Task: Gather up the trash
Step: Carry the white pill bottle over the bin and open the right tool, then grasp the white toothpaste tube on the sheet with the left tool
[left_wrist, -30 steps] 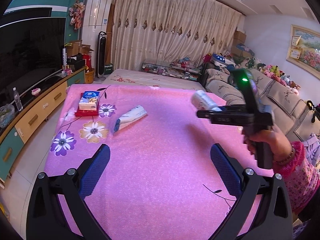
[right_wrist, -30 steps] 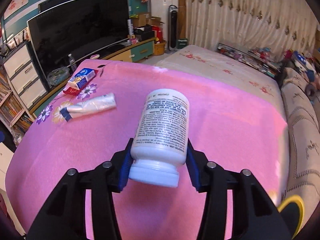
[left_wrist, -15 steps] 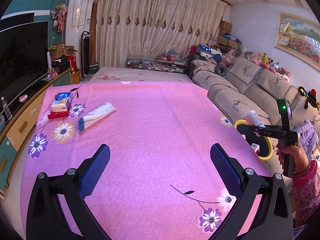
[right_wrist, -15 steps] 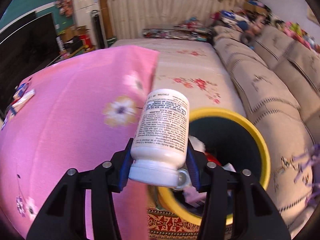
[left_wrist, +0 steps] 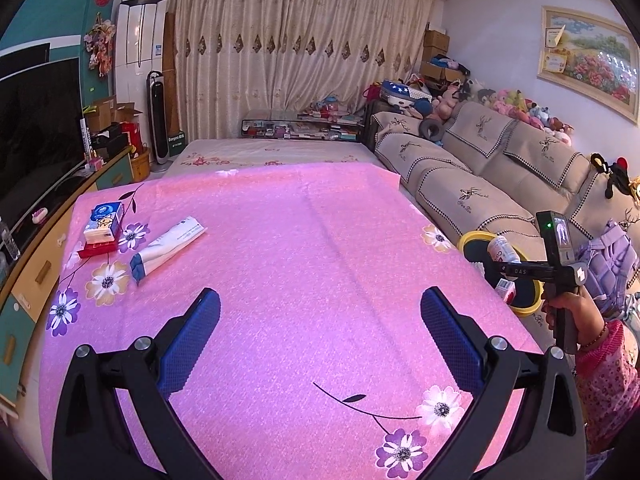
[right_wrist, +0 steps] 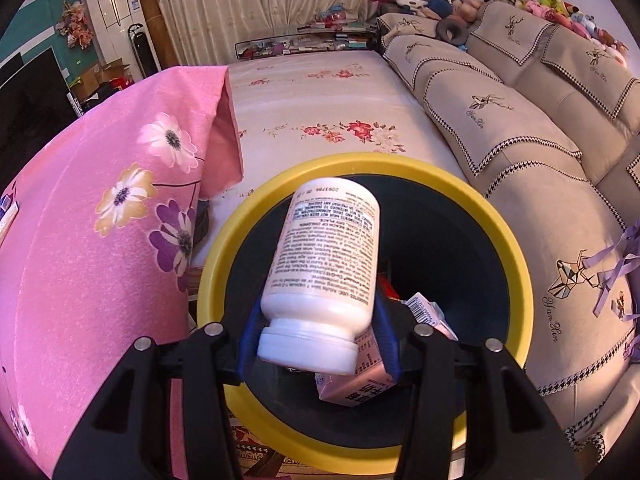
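My right gripper (right_wrist: 316, 340) is shut on a white pill bottle (right_wrist: 324, 268), cap toward the camera, and holds it over the mouth of a yellow-rimmed dark bin (right_wrist: 516, 240). A pink carton (right_wrist: 360, 384) lies inside the bin. From the left wrist view the same bottle (left_wrist: 502, 250) shows in the right gripper (left_wrist: 510, 268) above the bin (left_wrist: 466, 238), off the table's right edge. My left gripper (left_wrist: 320, 344) is open over the pink tablecloth (left_wrist: 300, 260), nothing between its fingers. A white and blue tube (left_wrist: 166, 246) and a tissue pack (left_wrist: 103, 222) lie at the far left.
A beige sofa (left_wrist: 480, 160) runs along the right, close behind the bin. A TV cabinet (left_wrist: 36, 264) lines the left side. A person's hand (left_wrist: 572, 312) in a pink sleeve grips the right tool. A floral sheet (right_wrist: 320, 100) covers the surface beyond the pink cloth.
The right gripper carried the bottle off the table to the right and down, ending over the bin. The left gripper drifted sideways; its view swung right.
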Demonstrator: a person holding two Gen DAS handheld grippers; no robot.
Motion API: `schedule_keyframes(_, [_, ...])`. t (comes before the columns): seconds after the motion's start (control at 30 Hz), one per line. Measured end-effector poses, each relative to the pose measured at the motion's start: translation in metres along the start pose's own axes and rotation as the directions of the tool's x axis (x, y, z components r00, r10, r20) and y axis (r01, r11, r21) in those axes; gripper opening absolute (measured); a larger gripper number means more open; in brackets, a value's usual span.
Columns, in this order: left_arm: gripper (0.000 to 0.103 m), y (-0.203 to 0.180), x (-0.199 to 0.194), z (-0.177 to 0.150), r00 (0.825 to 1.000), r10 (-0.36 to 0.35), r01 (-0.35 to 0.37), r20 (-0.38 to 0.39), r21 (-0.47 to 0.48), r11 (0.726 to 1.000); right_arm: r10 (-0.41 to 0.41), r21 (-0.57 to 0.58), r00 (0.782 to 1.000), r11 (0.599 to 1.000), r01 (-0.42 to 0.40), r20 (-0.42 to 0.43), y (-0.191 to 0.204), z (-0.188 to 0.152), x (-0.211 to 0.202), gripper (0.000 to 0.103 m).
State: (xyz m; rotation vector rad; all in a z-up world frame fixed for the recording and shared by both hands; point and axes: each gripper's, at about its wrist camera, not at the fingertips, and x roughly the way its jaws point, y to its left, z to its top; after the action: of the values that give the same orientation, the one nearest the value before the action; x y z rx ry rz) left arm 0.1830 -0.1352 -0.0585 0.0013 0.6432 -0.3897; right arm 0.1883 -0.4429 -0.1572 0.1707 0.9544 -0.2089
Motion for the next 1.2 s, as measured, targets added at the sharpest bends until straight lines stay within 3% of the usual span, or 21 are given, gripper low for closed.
schedule_keyframes(0.1, [0.098, 0.003, 0.003, 0.001, 1.0, 0.0, 0.0, -0.003, -0.003, 1.0, -0.015, -0.001, 1.0, 1.0, 0.015, 0.01, 0.004, 0.001, -0.001, 0.062])
schedule_keyframes(0.27, [0.098, 0.009, 0.009, -0.001, 1.0, 0.004, -0.004, -0.012, -0.003, 1.0, -0.02, -0.011, 0.999, 1.0, 0.02, 0.029, 0.01, 0.006, -0.005, 0.068])
schedule_keyframes(0.47, [0.098, 0.025, 0.017, -0.003, 0.999, 0.028, -0.028, -0.021, -0.008, 1.0, -0.014, -0.031, 0.999, 0.999, 0.016, 0.036, 0.02, 0.008, -0.008, 0.068])
schedule_keyframes(0.63, [0.098, 0.047, 0.027, 0.002, 0.996, 0.089, -0.089, -0.021, 0.024, 0.996, -0.009, -0.041, 0.999, 0.999, 0.01, 0.037, 0.028, 0.009, -0.008, 0.068])
schedule_keyframes(0.93, [0.098, 0.129, 0.063, 0.024, 0.982, 0.182, -0.181, -0.057, 0.018, 0.983, 0.006, -0.047, 0.999, 0.999, -0.005, 0.037, 0.038, 0.013, -0.007, 0.068])
schedule_keyframes(1.03, [0.098, 0.16, 0.085, 0.032, 0.98, 0.18, -0.181, -0.088, -0.002, 0.984, 0.009, -0.056, 0.999, 0.998, -0.007, 0.035, 0.043, 0.014, -0.007, 0.069])
schedule_keyframes(1.2, [0.098, 0.196, 0.122, 0.036, 0.98, 0.11, -0.118, -0.164, -0.041, 0.992, 0.006, -0.066, 1.0, 0.998, -0.004, 0.031, 0.05, 0.017, -0.006, 0.069])
